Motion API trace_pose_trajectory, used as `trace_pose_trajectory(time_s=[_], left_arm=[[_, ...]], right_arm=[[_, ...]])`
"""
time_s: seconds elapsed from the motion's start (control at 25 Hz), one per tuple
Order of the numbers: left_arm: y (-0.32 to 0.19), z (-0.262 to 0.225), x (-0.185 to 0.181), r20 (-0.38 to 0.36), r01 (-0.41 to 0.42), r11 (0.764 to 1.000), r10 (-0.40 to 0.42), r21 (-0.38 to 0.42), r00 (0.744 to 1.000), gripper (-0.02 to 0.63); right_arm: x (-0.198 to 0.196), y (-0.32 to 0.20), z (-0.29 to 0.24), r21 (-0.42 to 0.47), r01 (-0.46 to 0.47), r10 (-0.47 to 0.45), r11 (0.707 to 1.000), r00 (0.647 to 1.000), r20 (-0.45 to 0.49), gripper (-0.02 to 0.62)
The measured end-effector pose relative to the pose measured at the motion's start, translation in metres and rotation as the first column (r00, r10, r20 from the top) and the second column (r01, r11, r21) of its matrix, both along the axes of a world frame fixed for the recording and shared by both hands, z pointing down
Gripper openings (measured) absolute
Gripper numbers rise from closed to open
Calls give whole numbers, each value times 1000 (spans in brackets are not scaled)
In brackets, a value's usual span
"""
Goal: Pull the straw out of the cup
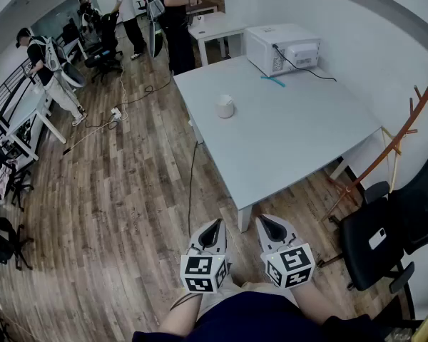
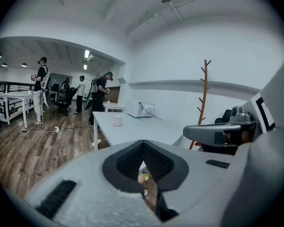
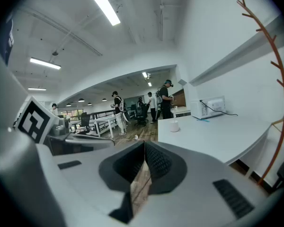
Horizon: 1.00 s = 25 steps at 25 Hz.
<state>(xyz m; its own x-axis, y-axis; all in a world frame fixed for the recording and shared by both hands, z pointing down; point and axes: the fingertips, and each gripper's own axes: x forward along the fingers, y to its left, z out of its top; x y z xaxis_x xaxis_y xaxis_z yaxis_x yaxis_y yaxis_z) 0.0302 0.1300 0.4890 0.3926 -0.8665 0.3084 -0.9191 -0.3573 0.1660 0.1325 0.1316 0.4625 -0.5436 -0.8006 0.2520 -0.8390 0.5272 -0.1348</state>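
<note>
Facing: table (image 1: pixel 285 141), upper centre-right of frame.
Left gripper (image 1: pixel 214 226): jaws together, empty; bottom centre.
Right gripper (image 1: pixel 270 225): same, bottom centre.
Cup (image 1: pixel 225 107): upright on table, upper centre.
Straw (image 1: pixel 273 80): teal, laid flat nr microwave (image 1: pixel 282 47), apart from cup.

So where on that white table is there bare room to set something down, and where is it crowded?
Most of the table is bare: the whole near half from the cup to the near edge, and the stretch between cup and wall. The far corner is the crowded part, with the microwave, its cable and a thin teal item lying beside it.
</note>
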Motion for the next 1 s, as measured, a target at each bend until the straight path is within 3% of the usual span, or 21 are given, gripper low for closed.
trace_pose_trajectory(time_s=[1.0], left_arm=[[38, -31, 21, -51, 5, 999, -3, 48, 999, 17]], right_arm=[[-4, 50, -21, 53, 70, -70, 996, 998, -8, 29]])
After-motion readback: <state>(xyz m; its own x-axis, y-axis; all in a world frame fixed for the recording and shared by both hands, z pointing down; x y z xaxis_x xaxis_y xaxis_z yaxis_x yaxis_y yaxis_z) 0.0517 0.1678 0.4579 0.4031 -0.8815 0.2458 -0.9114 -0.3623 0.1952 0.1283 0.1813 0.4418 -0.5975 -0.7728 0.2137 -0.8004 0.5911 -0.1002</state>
